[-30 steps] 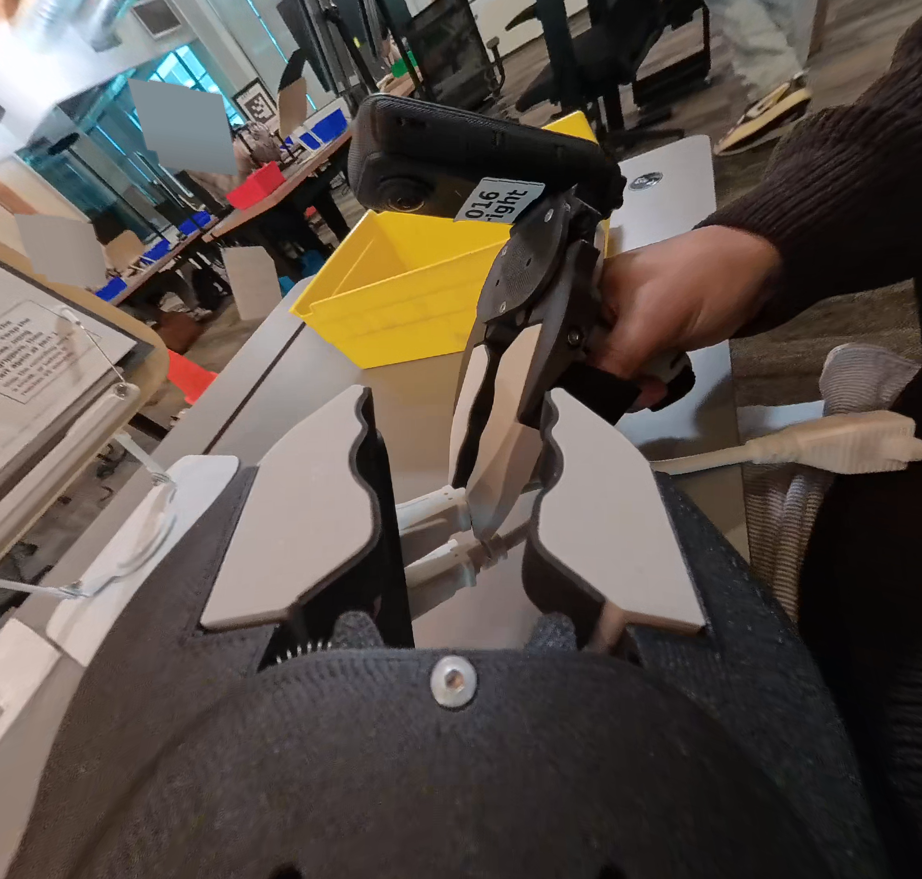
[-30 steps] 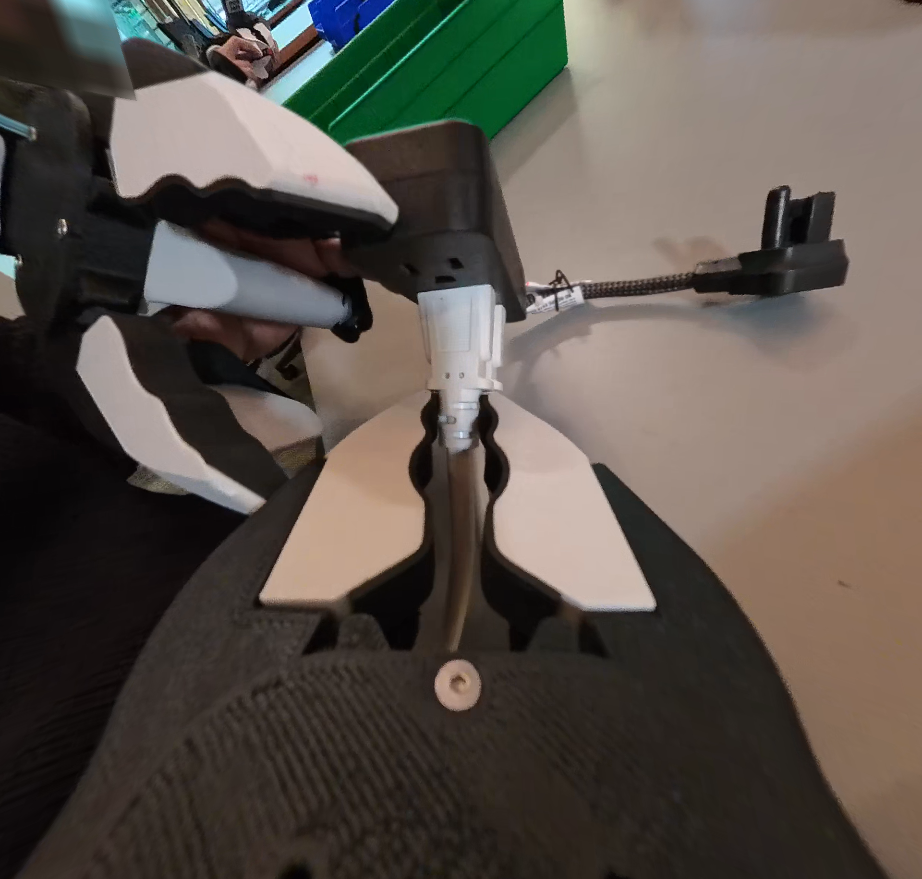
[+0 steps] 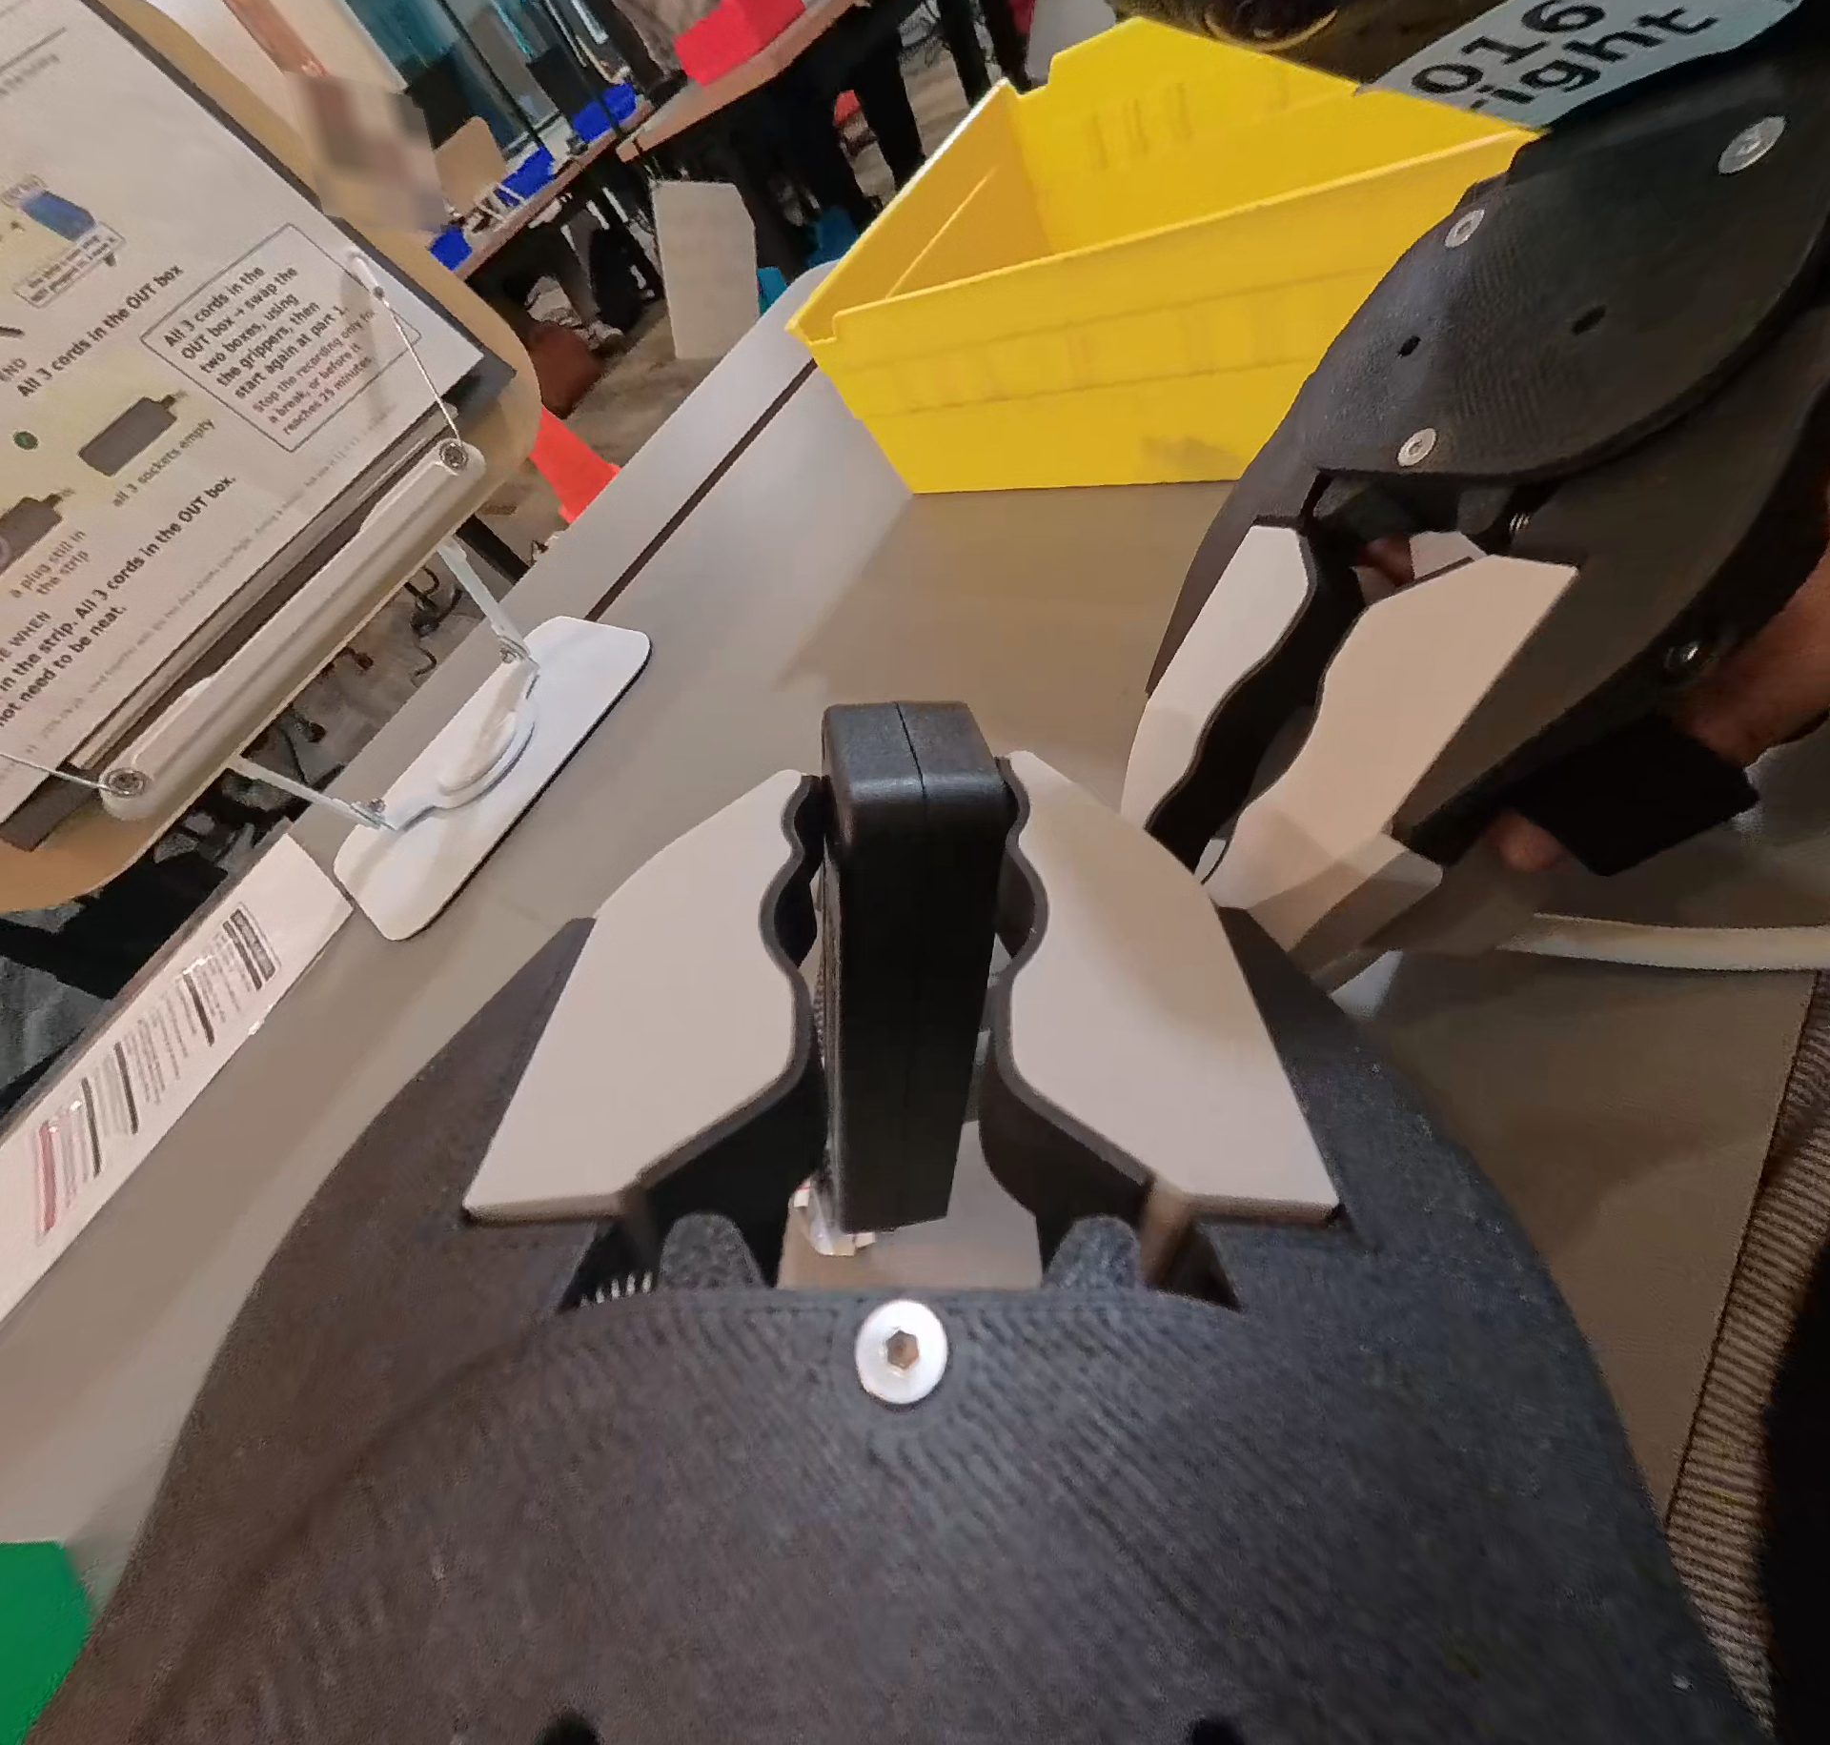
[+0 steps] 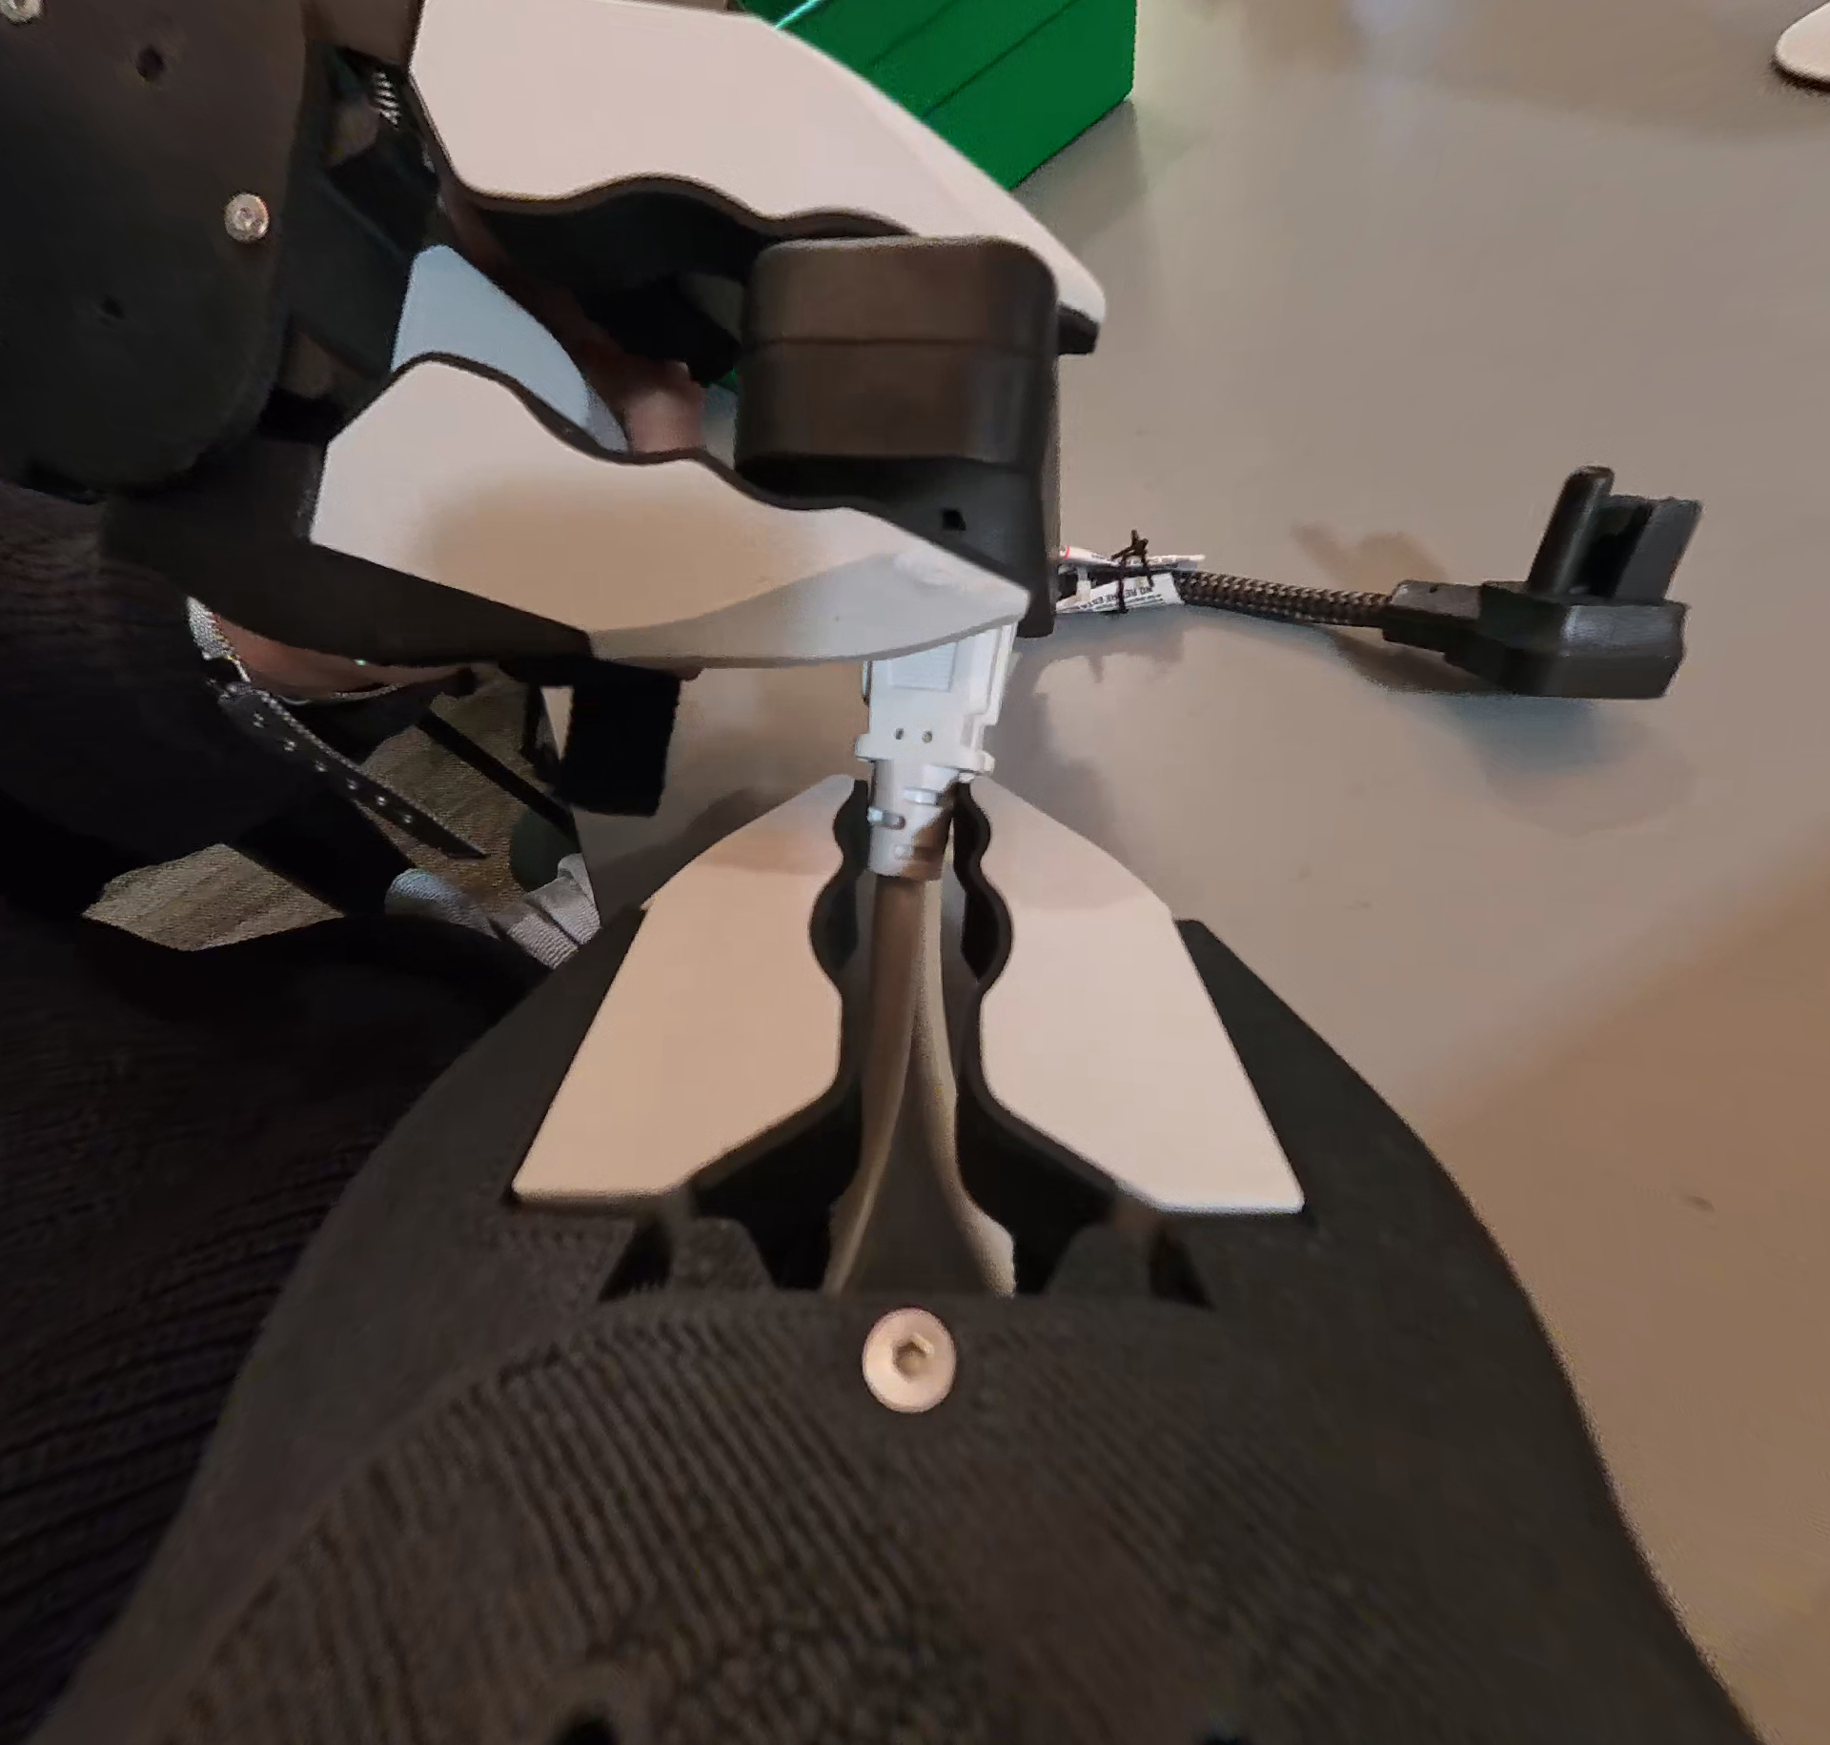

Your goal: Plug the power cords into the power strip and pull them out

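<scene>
While left tongs (image 3: 909, 787) clamp strip (image 3: 906, 955), right tongs (image 4: 906, 806) pinch plug (image 4: 931, 707).

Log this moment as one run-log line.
left gripper: shut on strip | right gripper: shut on white plug | plug: at strip's socket face

black power strip (image 4: 896, 381) held off table, white plug (image 4: 936, 707) seated in its underside

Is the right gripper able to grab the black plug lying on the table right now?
Probably not yet. The right gripper is shut on the white cord, just behind its plug at the power strip. The table toward the black plug looks clear.
</scene>
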`<move>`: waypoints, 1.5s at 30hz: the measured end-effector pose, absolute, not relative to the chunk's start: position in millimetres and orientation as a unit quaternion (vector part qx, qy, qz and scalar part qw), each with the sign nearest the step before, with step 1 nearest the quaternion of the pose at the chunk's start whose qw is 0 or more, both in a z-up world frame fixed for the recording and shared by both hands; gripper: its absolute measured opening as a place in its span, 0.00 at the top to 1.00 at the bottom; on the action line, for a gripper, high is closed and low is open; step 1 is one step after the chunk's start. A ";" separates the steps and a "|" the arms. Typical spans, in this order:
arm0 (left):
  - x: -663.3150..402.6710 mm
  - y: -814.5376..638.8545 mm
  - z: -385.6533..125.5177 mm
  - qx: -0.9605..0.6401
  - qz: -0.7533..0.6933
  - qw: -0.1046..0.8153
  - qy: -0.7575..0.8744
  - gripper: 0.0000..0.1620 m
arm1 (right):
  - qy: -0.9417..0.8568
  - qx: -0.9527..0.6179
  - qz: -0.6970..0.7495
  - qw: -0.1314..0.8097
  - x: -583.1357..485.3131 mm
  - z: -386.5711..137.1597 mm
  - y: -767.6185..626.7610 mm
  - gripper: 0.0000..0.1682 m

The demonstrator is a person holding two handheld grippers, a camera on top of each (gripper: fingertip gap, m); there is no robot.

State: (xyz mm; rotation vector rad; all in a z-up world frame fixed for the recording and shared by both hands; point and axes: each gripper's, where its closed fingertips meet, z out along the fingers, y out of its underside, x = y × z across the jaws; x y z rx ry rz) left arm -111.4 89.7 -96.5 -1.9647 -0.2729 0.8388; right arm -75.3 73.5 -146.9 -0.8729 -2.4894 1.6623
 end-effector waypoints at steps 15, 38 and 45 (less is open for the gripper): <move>-86.6 56.9 -108.5 -0.711 0.380 0.540 -0.243 0.80 | -0.851 -0.232 0.453 0.131 -62.4 -164.3 56.8 0.92; -84.5 40.1 -108.1 -0.667 0.291 0.609 -0.316 0.79 | -0.811 -0.294 0.506 0.006 -55.2 -158.4 46.4 0.91; -88.0 34.3 -110.2 -0.683 0.305 0.593 -0.297 0.81 | -0.788 -0.296 0.539 -0.017 -57.5 -145.6 54.7 0.91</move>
